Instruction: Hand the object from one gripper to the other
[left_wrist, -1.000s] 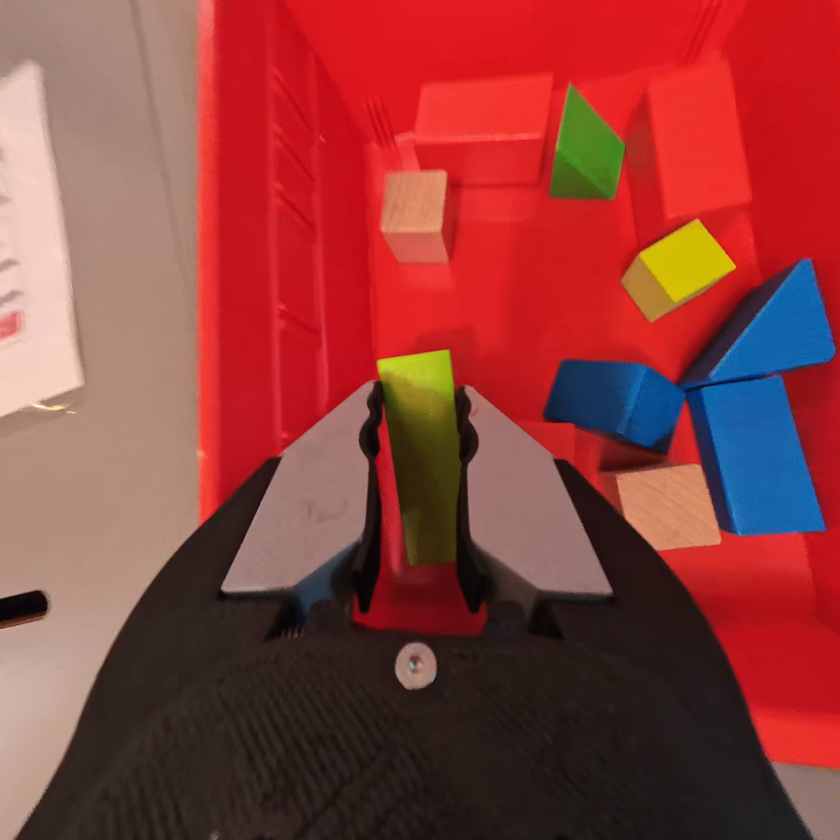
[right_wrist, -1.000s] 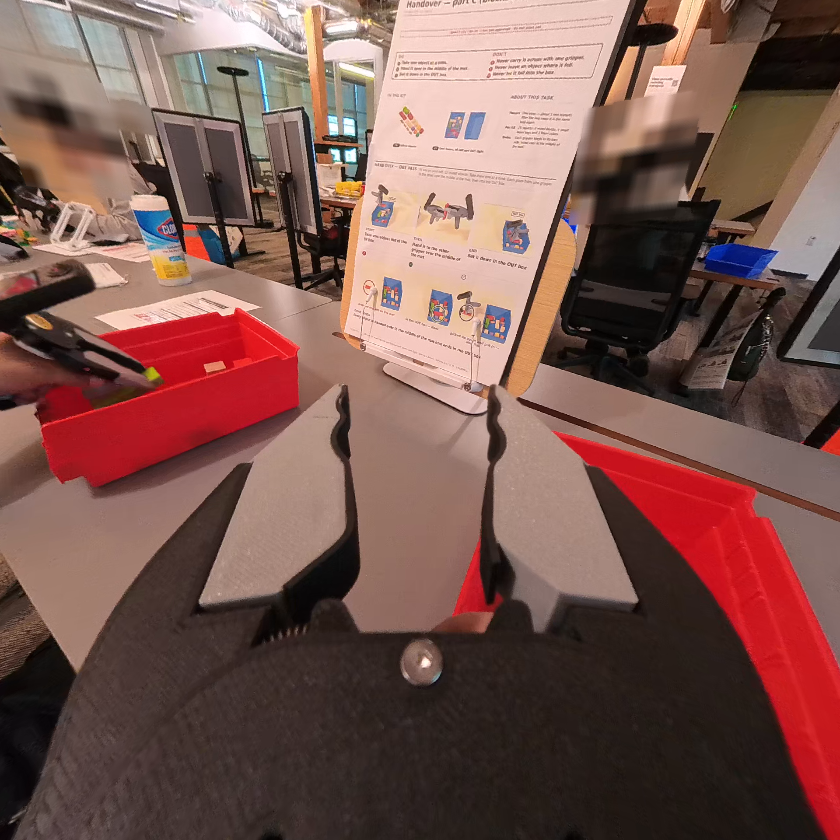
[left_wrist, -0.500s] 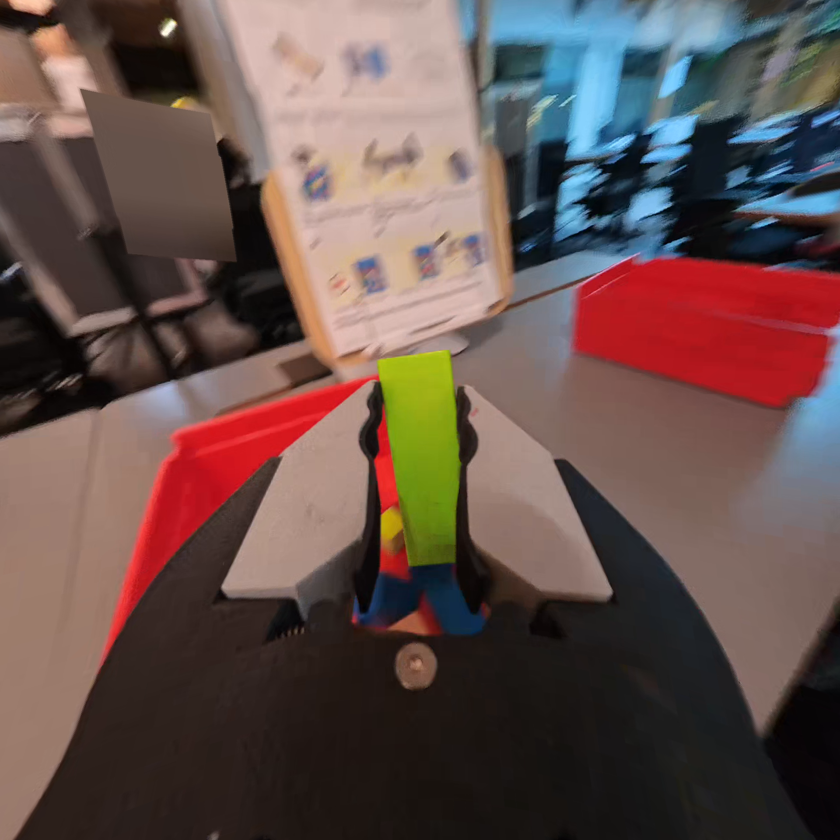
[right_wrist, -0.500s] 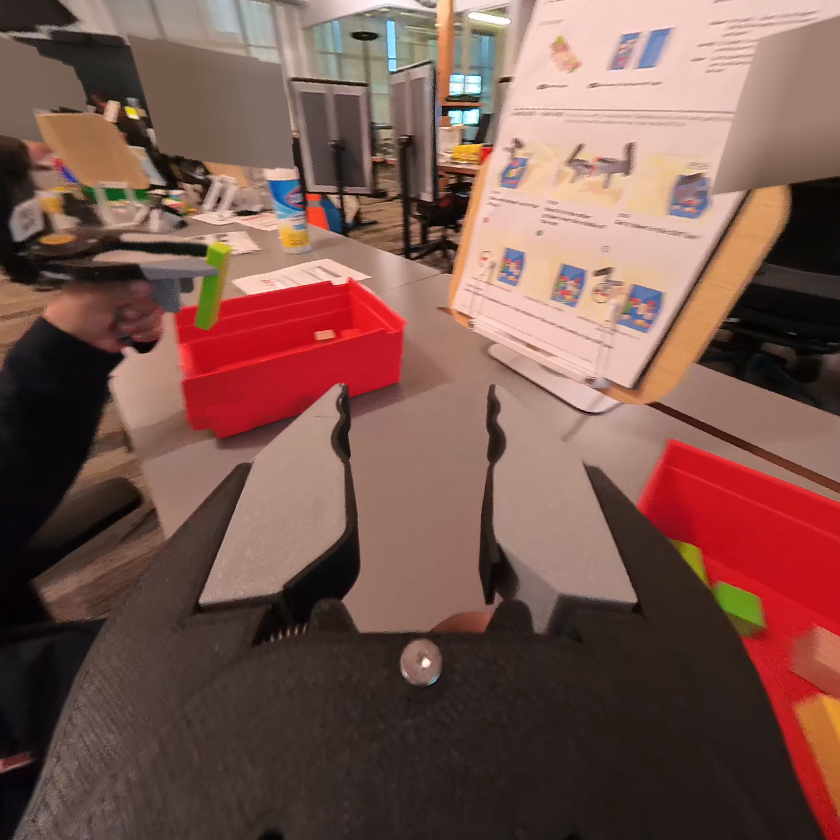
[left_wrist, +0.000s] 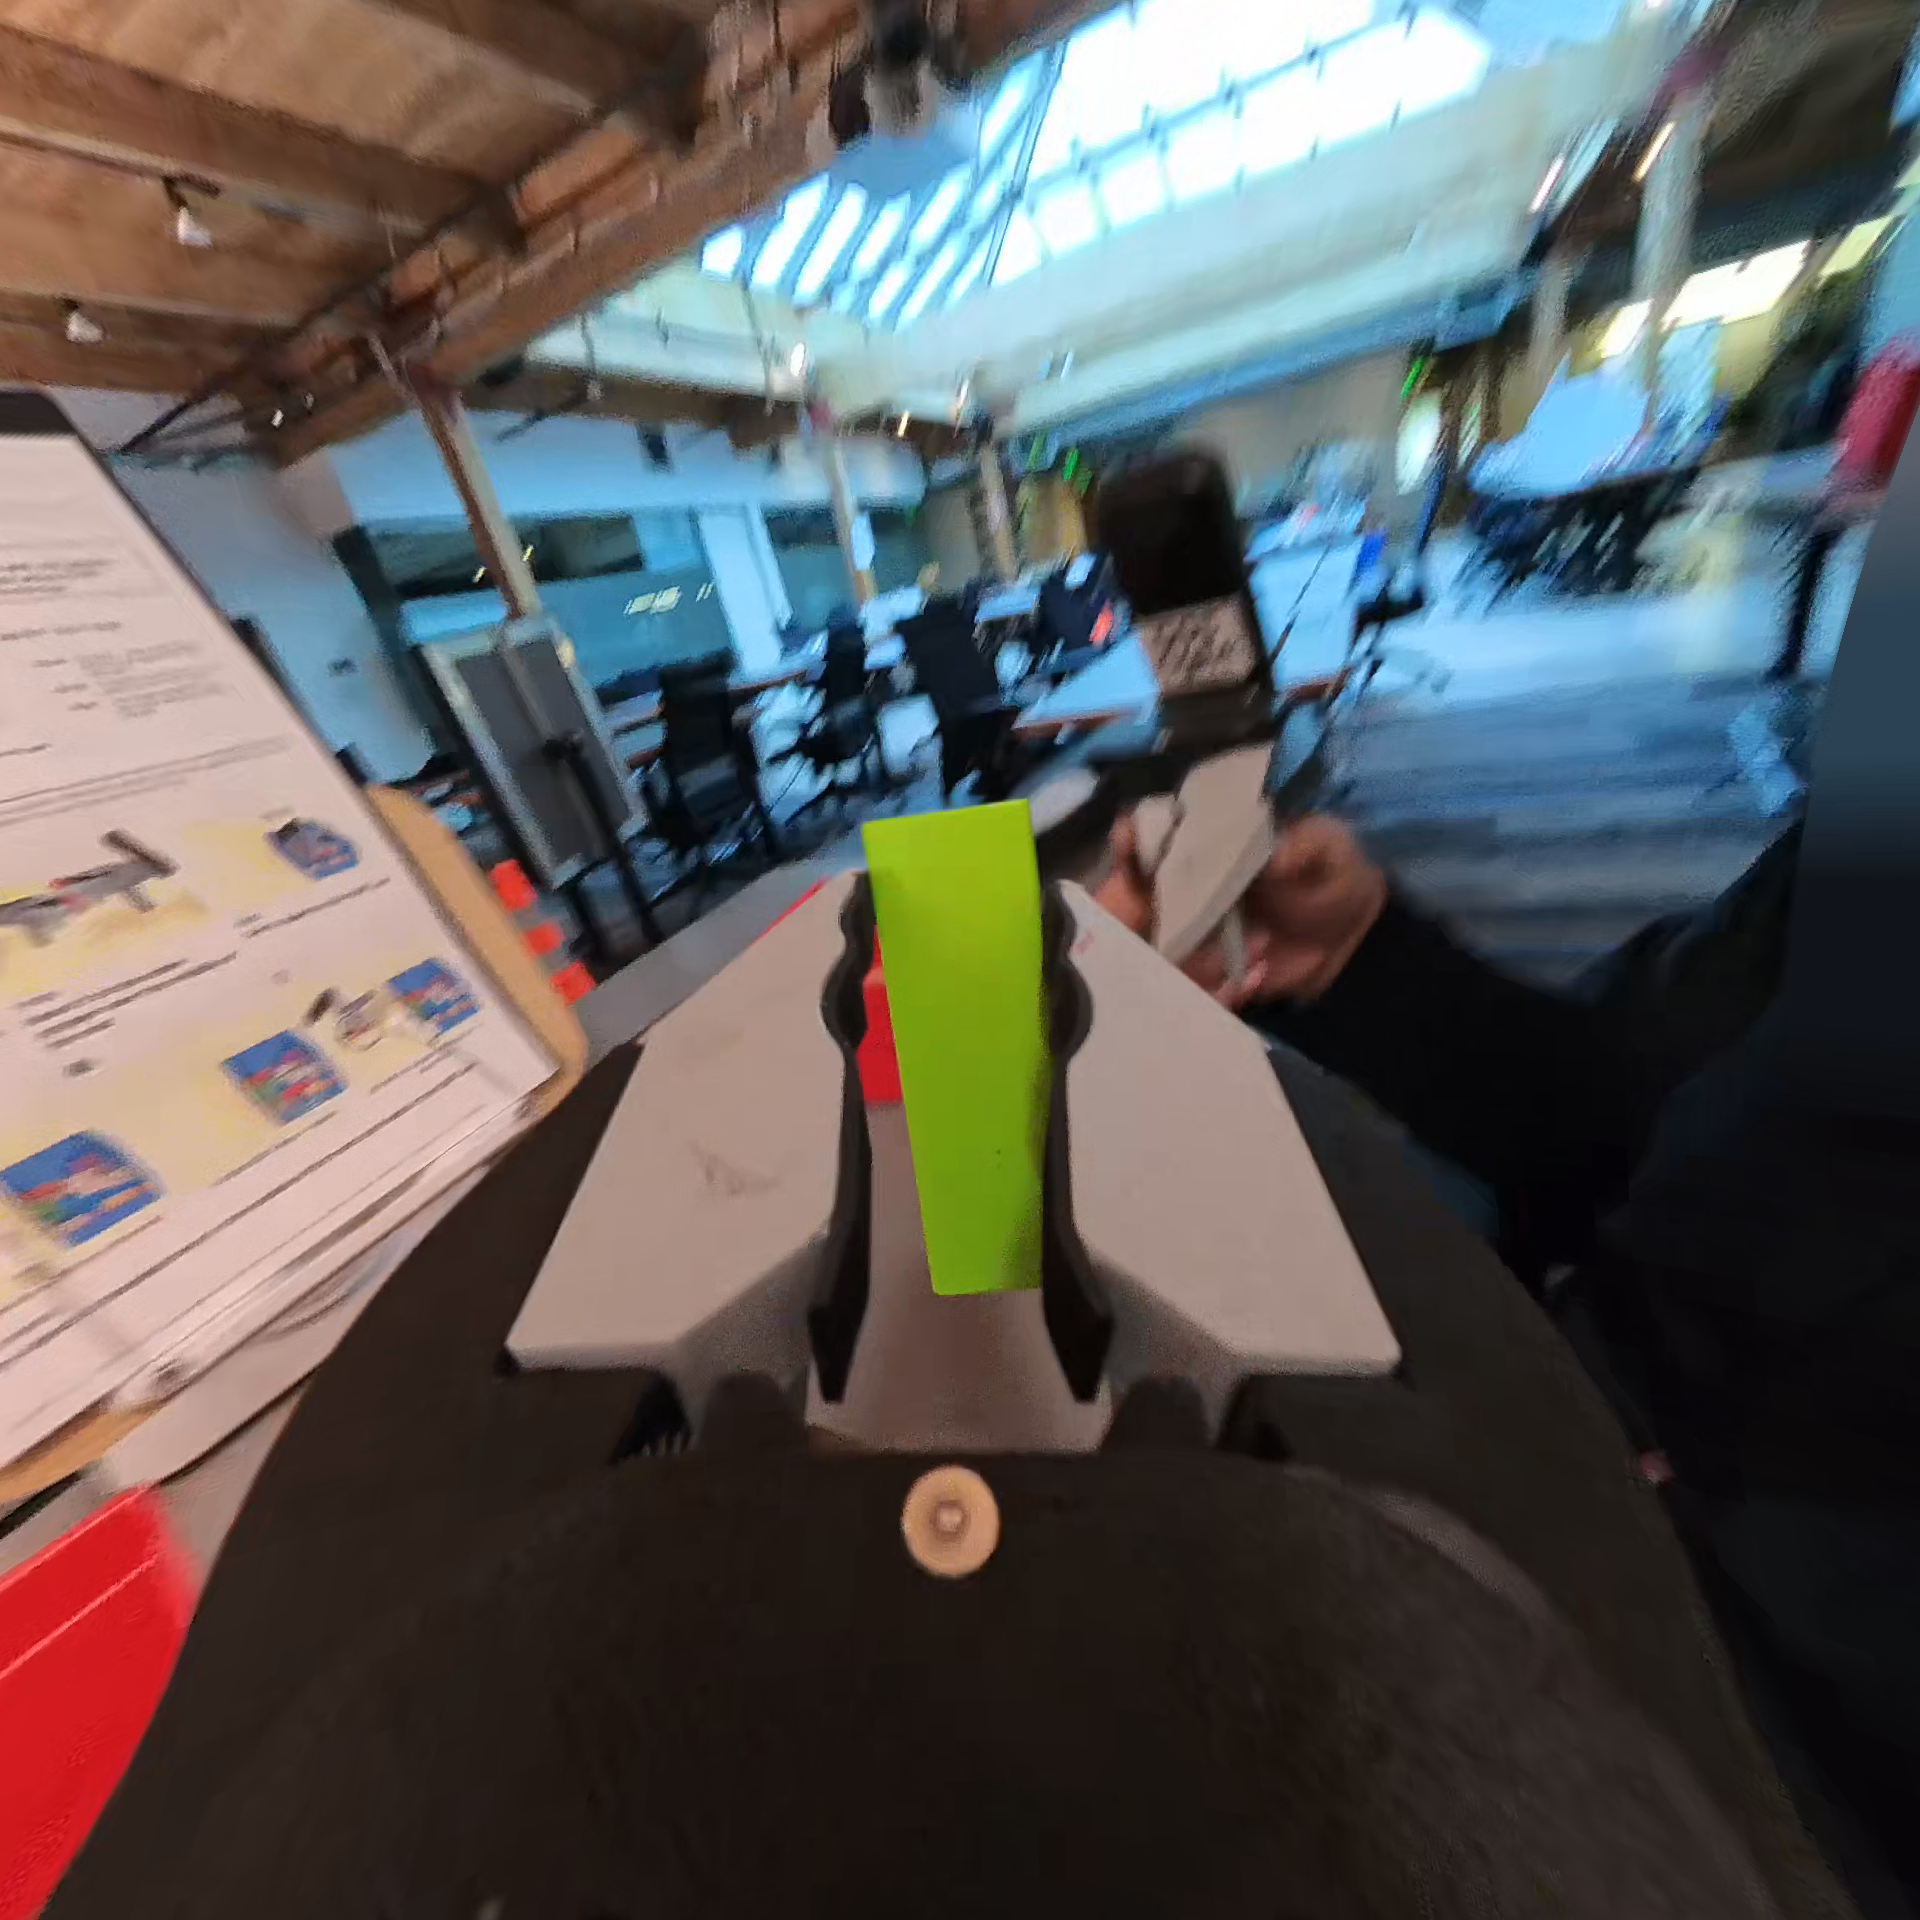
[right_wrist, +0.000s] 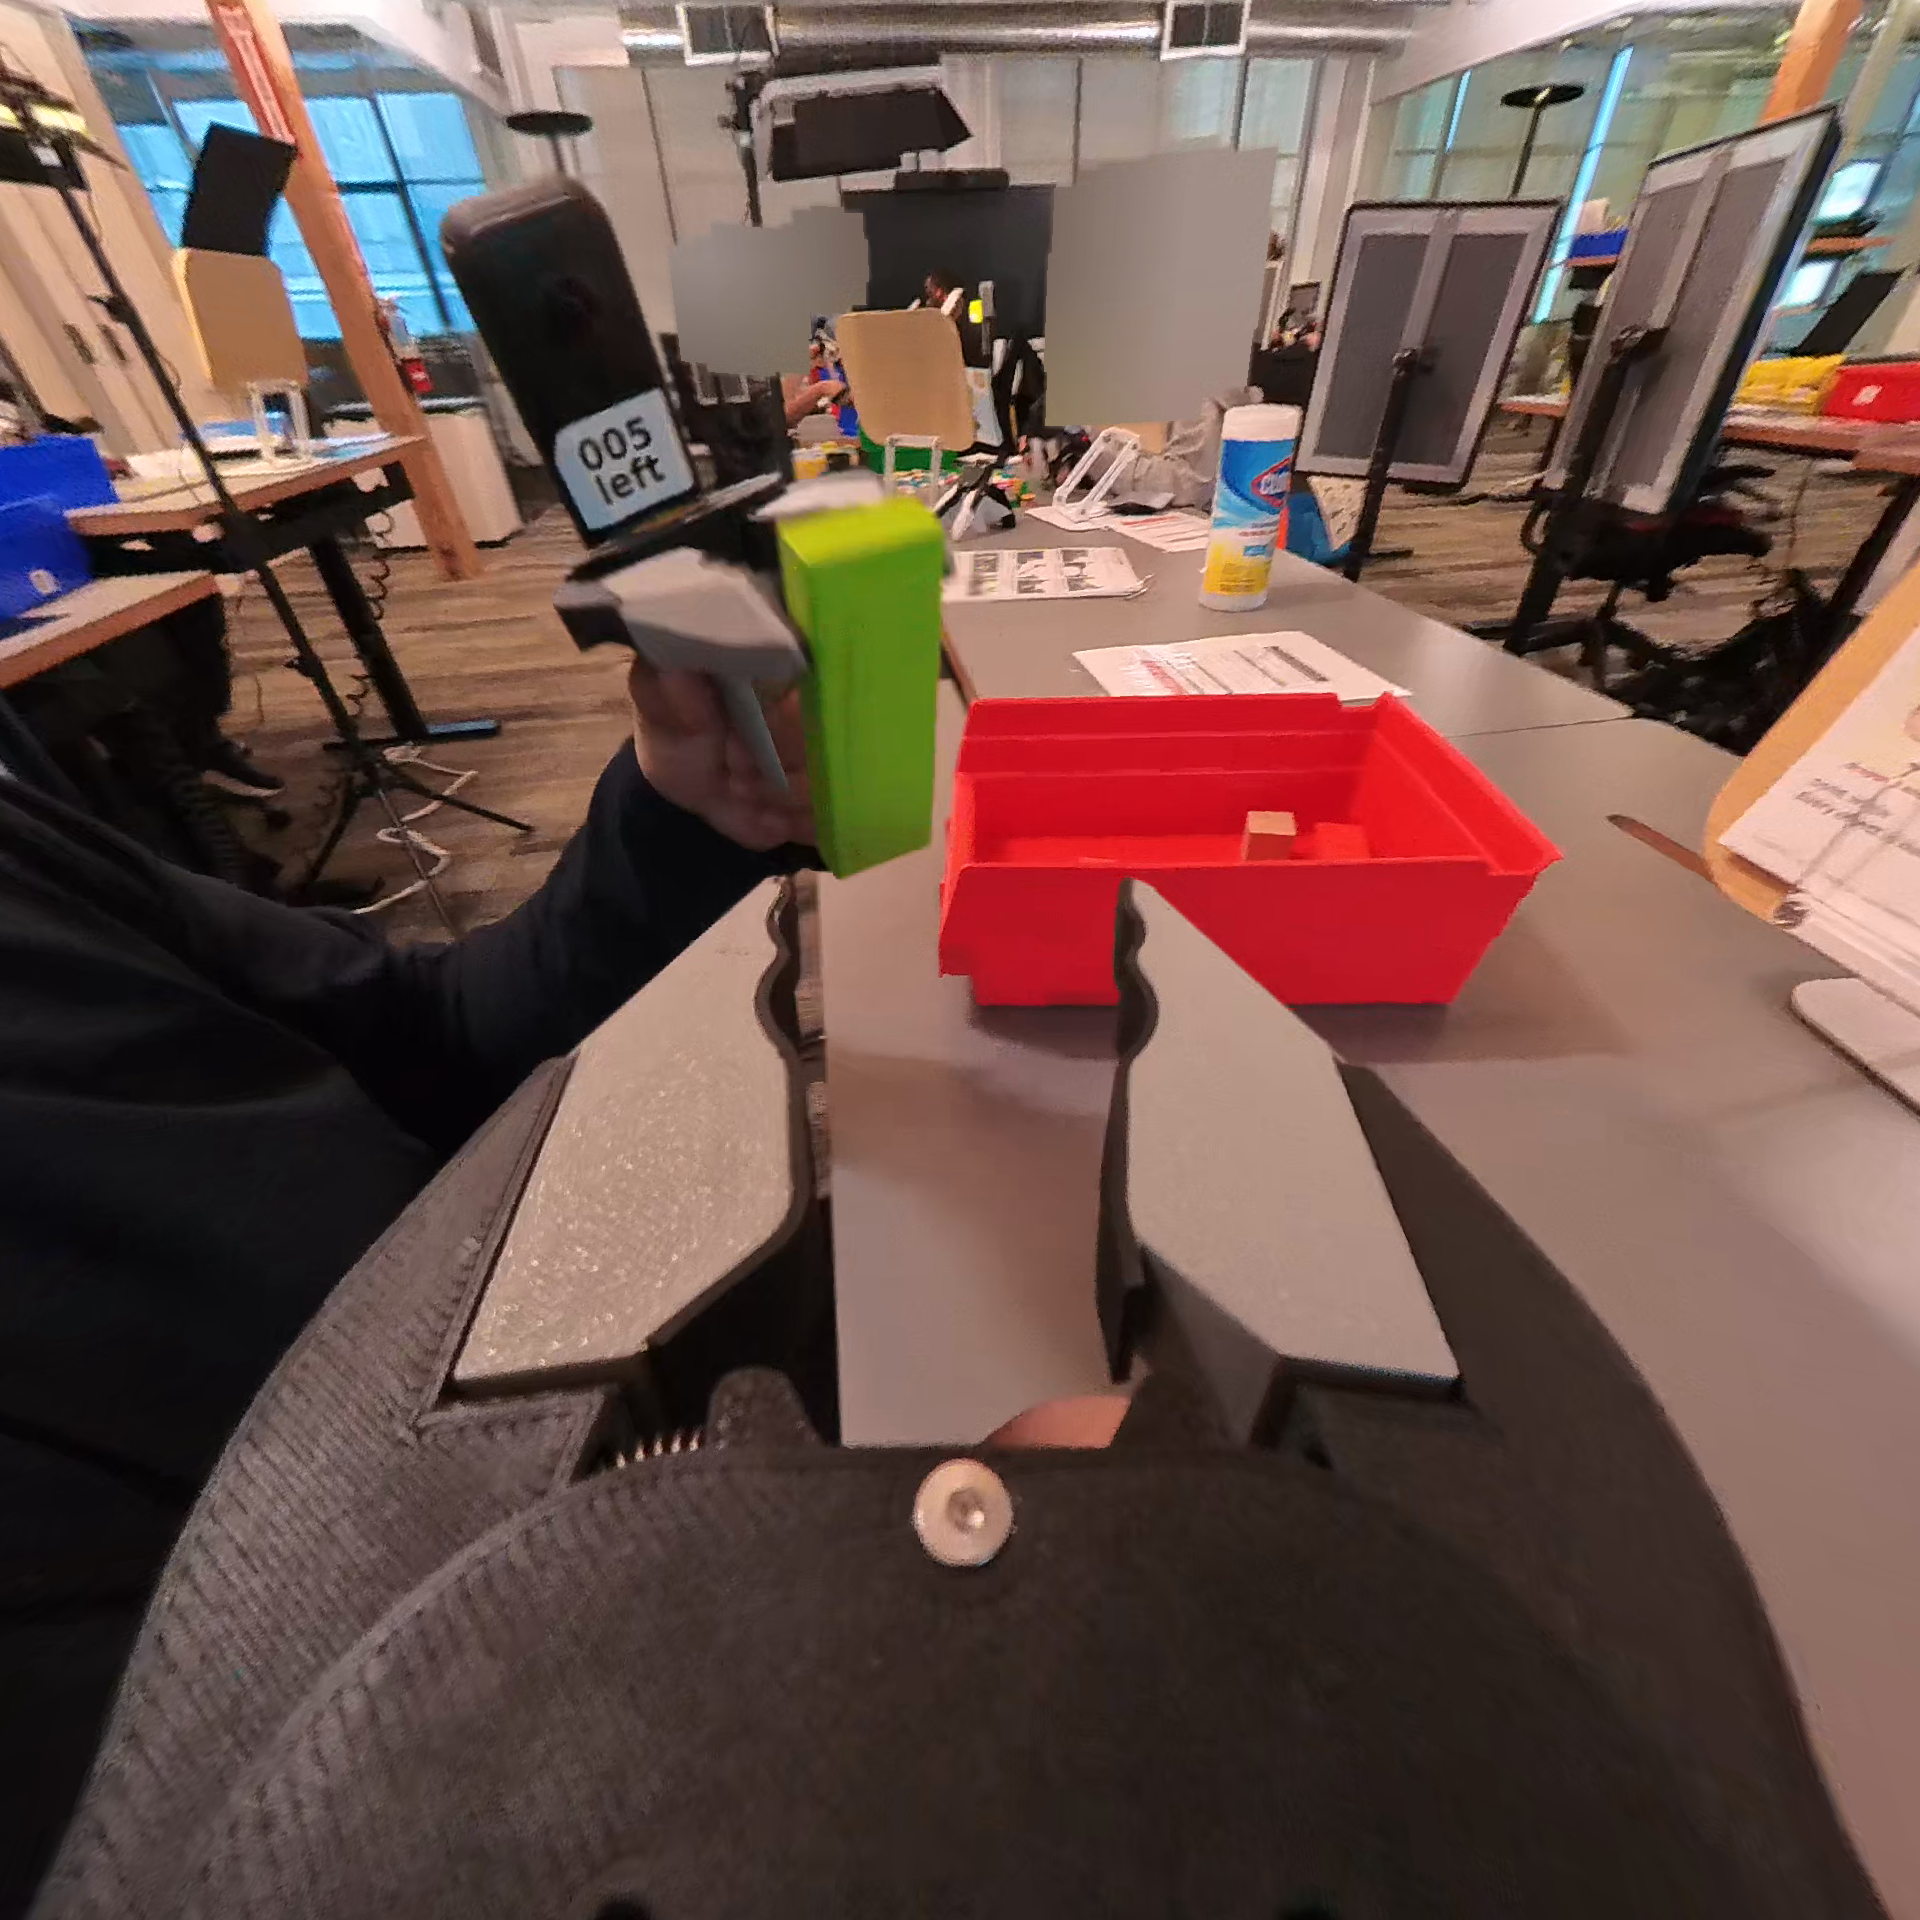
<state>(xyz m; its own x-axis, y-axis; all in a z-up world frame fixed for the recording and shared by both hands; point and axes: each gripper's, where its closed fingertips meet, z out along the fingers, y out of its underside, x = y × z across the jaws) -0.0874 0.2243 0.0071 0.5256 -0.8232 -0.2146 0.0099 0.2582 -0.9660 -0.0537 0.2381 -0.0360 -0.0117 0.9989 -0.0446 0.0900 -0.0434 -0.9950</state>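
Note:
My left gripper (left_wrist: 956, 914) is shut on a long lime-green block (left_wrist: 961, 1039) that stands upright between its fingers. In the right wrist view the same block (right_wrist: 862, 686) hangs in the air, held by the left gripper (right_wrist: 831, 582) above the grey table's near edge. My right gripper (right_wrist: 961, 914) is open and empty, just below and a little right of the block, apart from it. In the left wrist view the right gripper (left_wrist: 1195, 842) shows blurred beyond the block, held by a hand.
A red bin (right_wrist: 1226, 831) with a small wooden cube (right_wrist: 1270, 834) sits on the grey table (right_wrist: 1610, 1091) ahead of the right gripper. An instruction board on a stand (left_wrist: 208, 987) is at the left of the left wrist view. A dark sleeve (right_wrist: 312, 987) reaches in from the left. Left tips to right tips: about 6 cm.
The left gripper lifted the green block out of the red bin and swung it toward the right gripper. The right gripper turned left to face the block, which is now close.

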